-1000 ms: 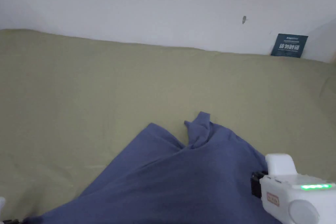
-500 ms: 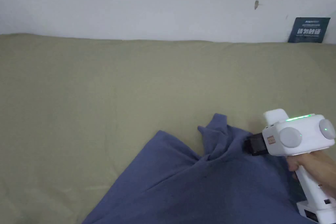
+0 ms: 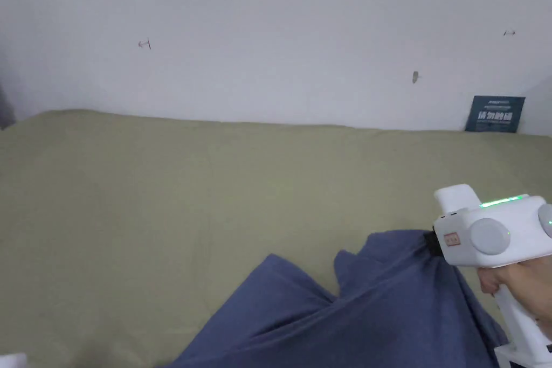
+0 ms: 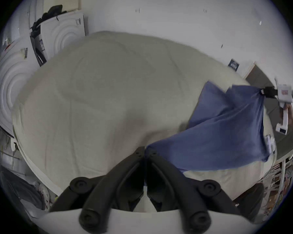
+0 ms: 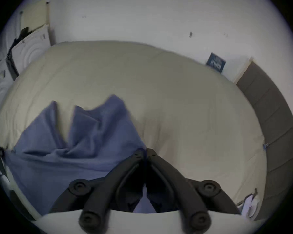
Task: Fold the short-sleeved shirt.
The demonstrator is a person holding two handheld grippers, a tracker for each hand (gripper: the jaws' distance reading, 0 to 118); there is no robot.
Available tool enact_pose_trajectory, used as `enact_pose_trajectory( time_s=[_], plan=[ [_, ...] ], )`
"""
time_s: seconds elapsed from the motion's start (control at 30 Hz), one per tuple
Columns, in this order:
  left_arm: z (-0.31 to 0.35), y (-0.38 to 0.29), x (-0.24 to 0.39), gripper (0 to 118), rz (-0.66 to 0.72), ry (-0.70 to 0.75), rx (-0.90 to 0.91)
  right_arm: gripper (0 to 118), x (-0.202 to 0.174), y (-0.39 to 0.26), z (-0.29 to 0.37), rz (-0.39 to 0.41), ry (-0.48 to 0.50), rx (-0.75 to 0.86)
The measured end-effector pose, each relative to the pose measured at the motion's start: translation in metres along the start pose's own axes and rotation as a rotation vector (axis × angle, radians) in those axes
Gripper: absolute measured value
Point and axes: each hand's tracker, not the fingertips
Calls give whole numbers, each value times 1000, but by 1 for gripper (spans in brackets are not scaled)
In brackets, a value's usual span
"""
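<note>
Olive-green bedcover point(image 3: 161, 213) under blue shirt point(image 3: 377, 310); white wall point(image 3: 269, 35) behind

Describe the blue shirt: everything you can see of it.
The shirt is plain blue, of soft, matte cloth. It hangs slack and creased between two pinched spots: the left gripper is shut on one edge, the right gripper on another, lifting that side. Its far end lies in bunched peaks and folds on the olive bed cover. No sleeve or collar is clear, and nothing is folded yet.
</note>
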Motion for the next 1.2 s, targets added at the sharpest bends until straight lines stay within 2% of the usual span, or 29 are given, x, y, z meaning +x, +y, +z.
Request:
enact_pose_trajectory(
  time_s=[0.17, 0.23, 0.33, 0.47, 0.53, 0.63, 0.7, 0.83, 0.97, 1.2],
  plan=[
    [71, 58, 36, 1, -44, -29, 176, 0, 32, 49, 144, -1, -78, 228],
    [104, 89, 57, 1, -71, -28, 262, 0, 49, 65, 202, -30, -101, 311],
    [152, 135, 89, 1, -108, -31, 357, 0, 62, 80, 282, -17, -190, 425],
    [206, 193, 115, 1, -79, -60, 433, 0, 91, 95, 349, -89, -254, 493],
    [228, 216, 129, 1, -98, -10, 484, 0, 102, 98, 375, -137, -278, 537],
    [253, 244, 148, 1, -142, 42, 502, 0, 117, 105, 388, -164, -289, 541],
    [264, 257, 157, 1, -141, 53, 523, 0, 121, 111, 391, -184, -293, 549],
    [276, 276, 172, 1, -187, 170, 569, 0, 119, 123, 392, -188, -296, 579],
    [286, 289, 174, 1, -149, 164, 588, 0, 117, 144, 389, -200, -304, 610],
    [288, 329, 184, 1, -167, 231, 625, 0, 118, 200, 374, -167, -324, 621]
  ],
)
